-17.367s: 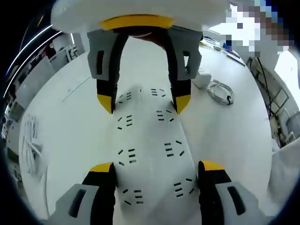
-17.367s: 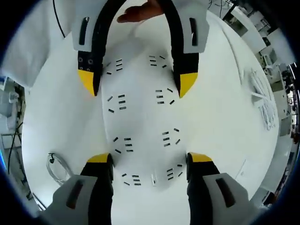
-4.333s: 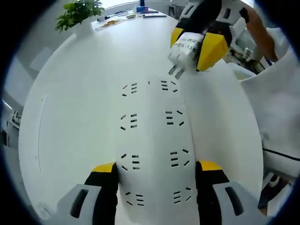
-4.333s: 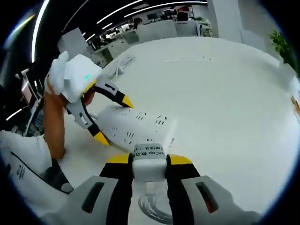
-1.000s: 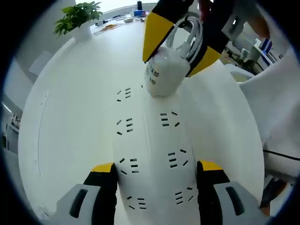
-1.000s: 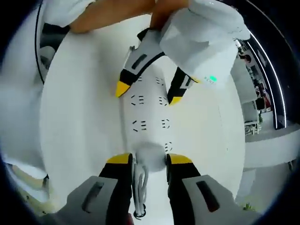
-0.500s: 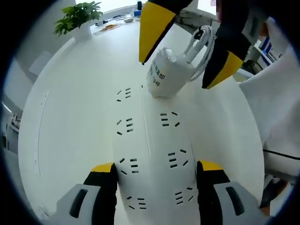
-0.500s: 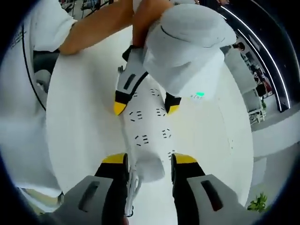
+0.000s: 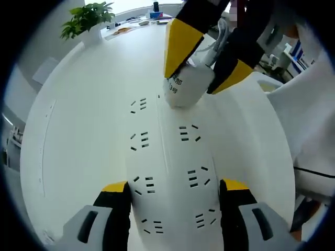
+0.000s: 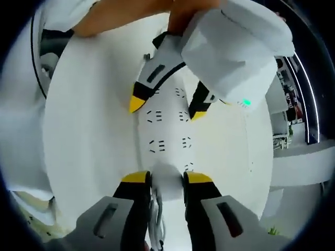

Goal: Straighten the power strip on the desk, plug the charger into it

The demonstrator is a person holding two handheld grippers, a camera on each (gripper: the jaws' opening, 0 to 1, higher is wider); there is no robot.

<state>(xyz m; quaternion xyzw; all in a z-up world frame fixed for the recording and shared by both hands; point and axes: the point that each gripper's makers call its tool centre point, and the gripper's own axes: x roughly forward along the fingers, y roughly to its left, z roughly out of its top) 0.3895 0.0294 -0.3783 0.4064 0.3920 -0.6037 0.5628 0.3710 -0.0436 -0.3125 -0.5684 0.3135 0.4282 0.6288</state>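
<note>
Two hand-held grippers work on one white power strip [image 9: 167,172] that lies flat on the white worktop [image 9: 78,130]. Seen from the left gripper view, the left hand-held gripper [image 9: 170,191] has its yellow-tipped jaws set apart, one on each long side of the strip's near end at 6 o'clock; whether they press its sides I cannot tell. Counting outward from those jaws, seven socket groups show on the strip's face in two rows: four on the left row, three on the right. At the far end of the right row, toward 12 o'clock, sits one white charger [image 9: 184,89], upright on the strip, with small dark print on its side that is too small to read. The right hand-held gripper [image 9: 201,78] comes in from 1 o'clock, its two yellow tips clamped on either side of the charger. A white cable loops above the charger between the jaws. Farther off, at 11 o'clock, one green potted plant [image 9: 88,18] stands at the worktop's edge, with small items beside it at 12 o'clock.

From the right gripper view, the right hand-held gripper [image 10: 166,180] grips the charger [image 10: 167,185] at 6 o'clock, the power strip [image 10: 167,130] runs away toward 12 o'clock, and the left hand-held gripper [image 10: 167,110] straddles its far end, a person's hand above it.
</note>
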